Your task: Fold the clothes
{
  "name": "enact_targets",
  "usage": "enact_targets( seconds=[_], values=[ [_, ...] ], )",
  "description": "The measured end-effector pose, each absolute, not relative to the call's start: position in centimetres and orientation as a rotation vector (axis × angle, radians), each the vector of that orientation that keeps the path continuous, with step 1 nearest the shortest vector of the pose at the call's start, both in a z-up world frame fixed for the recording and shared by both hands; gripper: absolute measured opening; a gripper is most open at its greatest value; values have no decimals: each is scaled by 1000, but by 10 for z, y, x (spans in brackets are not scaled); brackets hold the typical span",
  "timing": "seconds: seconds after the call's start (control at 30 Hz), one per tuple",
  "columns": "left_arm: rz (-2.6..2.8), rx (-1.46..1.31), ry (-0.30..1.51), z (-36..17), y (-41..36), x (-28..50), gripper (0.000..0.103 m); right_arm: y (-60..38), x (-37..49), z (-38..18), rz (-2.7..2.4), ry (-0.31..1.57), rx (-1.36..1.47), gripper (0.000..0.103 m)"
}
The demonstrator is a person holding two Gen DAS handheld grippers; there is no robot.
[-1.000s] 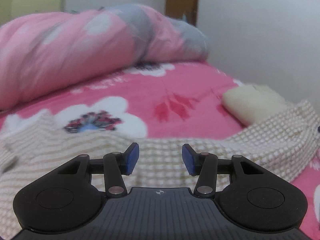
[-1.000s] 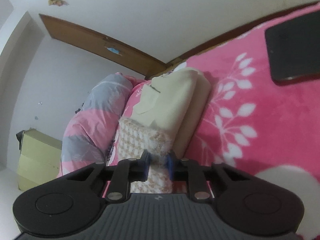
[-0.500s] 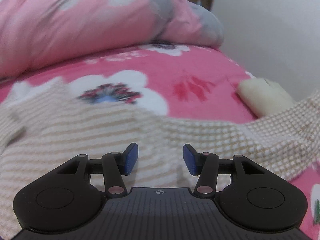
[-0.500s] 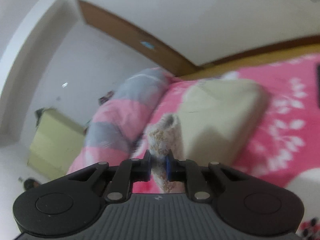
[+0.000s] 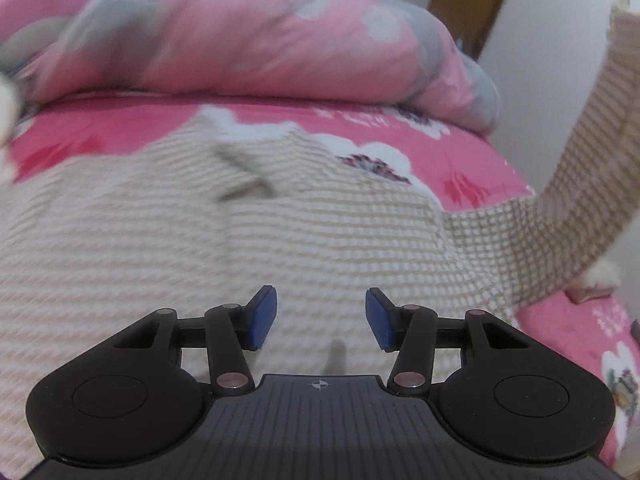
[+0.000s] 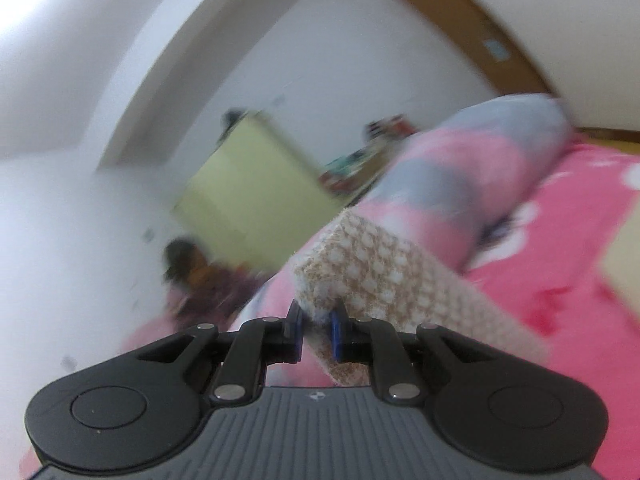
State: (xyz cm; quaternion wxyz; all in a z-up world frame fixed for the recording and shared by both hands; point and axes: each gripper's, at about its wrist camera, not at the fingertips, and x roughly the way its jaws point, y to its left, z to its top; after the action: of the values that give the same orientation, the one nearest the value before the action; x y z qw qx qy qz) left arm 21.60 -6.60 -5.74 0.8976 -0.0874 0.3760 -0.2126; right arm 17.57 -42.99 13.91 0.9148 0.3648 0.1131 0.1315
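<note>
Left wrist view shows the beige knit garment (image 5: 248, 232) mostly spread flat on the pink floral bed (image 5: 480, 168), with the left tool (image 5: 321, 318) hovering over it, blue pads apart and gripping nothing. At right, one strip of the garment rises off the bed, and the right wrist view shows the right tool (image 6: 316, 330) clenched on that raised end. I judge the folding barely begun: this part is lifted but not yet laid over, and every fold remains.
</note>
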Motion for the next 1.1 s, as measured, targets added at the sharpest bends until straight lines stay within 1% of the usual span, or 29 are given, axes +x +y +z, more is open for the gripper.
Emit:
enact_targets(
  seconds=[0.1, 0.17, 0.27, 0.33, 0.4, 0.43, 0.47, 0.53, 0.57, 0.6, 0.67, 0.77, 0.83, 0.9, 0.97, 1.1],
  values=[
    [-453, -325, 790, -53, -13, 194, 49, -360, 198, 146, 367, 275, 684, 14],
    [-457, -401, 784, -49, 19, 175, 50, -315, 215, 138, 425, 320, 657, 14],
    [-429, -442, 764, -48, 56, 146, 52, -243, 241, 109, 496, 414, 605, 14],
    [-397, -458, 754, -51, 78, 130, 56, -191, 251, 80, 518, 471, 531, 14],
    [-357, -498, 763, -60, 91, 123, 57, -141, 263, 35, 529, 559, 482, 18],
    [-337, -520, 770, -64, 97, 120, 57, -116, 271, 9, 540, 634, 443, 27],
    [-316, -542, 776, -69, 103, 117, 57, -93, 279, -17, 548, 722, 405, 42],
    [-280, -553, 790, -73, 108, 114, 57, -62, 290, -62, 554, 935, 357, 41],
    [-274, -551, 790, -73, 110, 113, 57, -62, 289, -73, 570, 997, 394, 41],
    [-280, -549, 781, -72, 111, 112, 57, -71, 282, -71, 593, 992, 438, 41],
    [-281, -547, 763, -68, 112, 113, 58, -104, 262, -49, 625, 904, 510, 43],
    [-281, -549, 750, -62, 106, 125, 58, -179, 219, -6, 627, 747, 623, 43],
    [-271, -522, 743, -58, 98, 139, 58, -235, 185, 20, 569, 643, 644, 43],
    [-244, -477, 739, -57, 90, 153, 58, -284, 158, 40, 442, 561, 605, 43],
    [-197, -424, 726, -56, 82, 164, 58, -331, 124, 46, 262, 502, 511, 43],
    [-102, -341, 695, -52, 68, 193, 58, -378, 82, 18, 24, 545, 362, 44]
  ],
)
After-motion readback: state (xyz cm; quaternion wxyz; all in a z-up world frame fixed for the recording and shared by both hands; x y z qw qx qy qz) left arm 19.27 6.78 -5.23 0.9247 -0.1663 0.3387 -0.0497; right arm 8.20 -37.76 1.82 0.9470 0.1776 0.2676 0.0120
